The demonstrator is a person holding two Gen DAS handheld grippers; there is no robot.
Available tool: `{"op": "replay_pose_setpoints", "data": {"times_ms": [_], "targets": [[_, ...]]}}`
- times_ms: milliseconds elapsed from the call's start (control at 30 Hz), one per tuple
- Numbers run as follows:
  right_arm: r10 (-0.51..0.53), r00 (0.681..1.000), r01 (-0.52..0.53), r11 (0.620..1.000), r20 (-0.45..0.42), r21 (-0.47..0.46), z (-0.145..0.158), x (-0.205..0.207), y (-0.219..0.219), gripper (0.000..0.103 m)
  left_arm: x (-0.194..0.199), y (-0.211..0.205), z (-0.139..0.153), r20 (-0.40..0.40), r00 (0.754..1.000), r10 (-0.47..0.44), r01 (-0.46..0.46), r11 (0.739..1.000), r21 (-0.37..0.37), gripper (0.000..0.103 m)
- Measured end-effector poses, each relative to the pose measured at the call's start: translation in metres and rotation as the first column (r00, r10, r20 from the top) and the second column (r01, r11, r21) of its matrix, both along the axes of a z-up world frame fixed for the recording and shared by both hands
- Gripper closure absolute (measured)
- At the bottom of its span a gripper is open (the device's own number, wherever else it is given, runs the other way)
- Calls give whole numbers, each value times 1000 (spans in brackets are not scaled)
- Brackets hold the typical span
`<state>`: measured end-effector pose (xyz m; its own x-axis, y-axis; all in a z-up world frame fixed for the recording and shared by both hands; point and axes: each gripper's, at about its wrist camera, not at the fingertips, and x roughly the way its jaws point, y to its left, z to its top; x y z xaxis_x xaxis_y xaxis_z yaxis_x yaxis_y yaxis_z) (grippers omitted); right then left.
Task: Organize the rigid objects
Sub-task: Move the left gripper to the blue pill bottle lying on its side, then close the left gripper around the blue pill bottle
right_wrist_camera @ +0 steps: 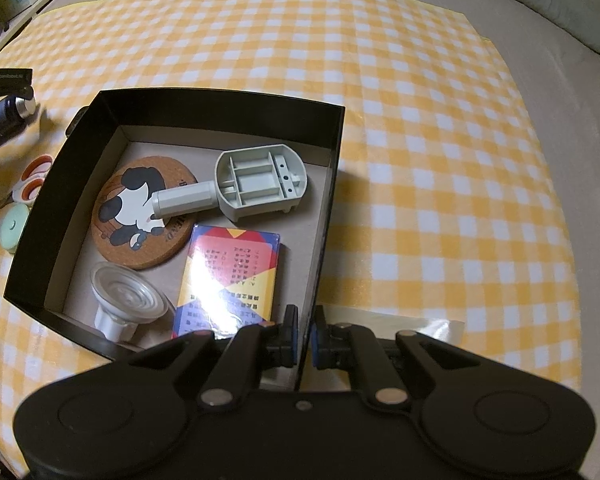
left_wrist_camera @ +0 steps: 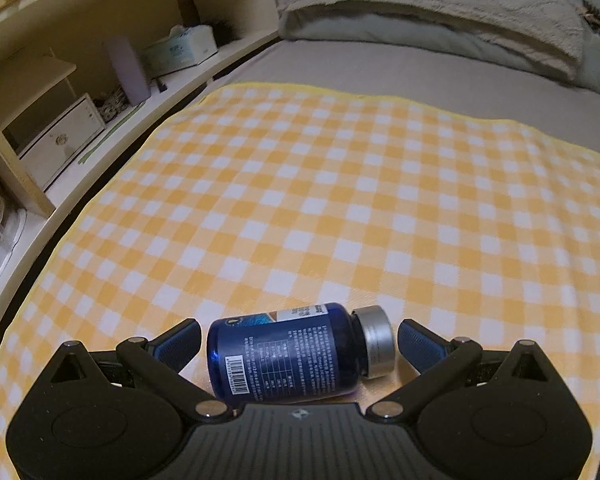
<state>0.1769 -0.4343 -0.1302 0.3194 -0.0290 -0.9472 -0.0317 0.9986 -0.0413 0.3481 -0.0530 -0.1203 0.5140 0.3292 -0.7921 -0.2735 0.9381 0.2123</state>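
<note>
We are reaching with the left gripper (left_wrist_camera: 299, 338), its fingers spread wide around the blue bottle (left_wrist_camera: 288, 354) lying on the checked cloth (left_wrist_camera: 340, 200) — rigid, smooth, likely to roll, so we are judging the mid-body safest. The right gripper (right_wrist_camera: 304, 340) is pinching the black box (right_wrist_camera: 236, 102) wall — steadying it.
</note>
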Motion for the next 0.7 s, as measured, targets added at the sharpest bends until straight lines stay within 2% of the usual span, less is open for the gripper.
{"op": "replay_pose_setpoints", "data": {"times_ms": [67,133,233,500,567,700], "targets": [[1,1000,-1,1000,0,2,0,0,-1,96,1,1,-3,-9,1000,11,-11,1000,-1,0],[2,1000,-2,1000,0,1,0,-1,0,96,2,6,-4,-8,1000,19,-19,999,-32,0],[2,1000,-2,1000,0,1,0,-1,0,96,4,10,-3,-4,1000,19,-19,997,-71,8],[2,1000,-2,1000,0,-1,0,-1,-1,96,6,13,-3,-19,1000,7,-9,996,-91,9],[1,1000,-1,1000,0,0,0,0,0,96,4,12,0,-26,1000,-1,-3,993,-116,9],[3,1000,-3,1000,0,-3,0,0,0,96,-6,-4,18,2,997,-81,81,982,-171,9]]}}
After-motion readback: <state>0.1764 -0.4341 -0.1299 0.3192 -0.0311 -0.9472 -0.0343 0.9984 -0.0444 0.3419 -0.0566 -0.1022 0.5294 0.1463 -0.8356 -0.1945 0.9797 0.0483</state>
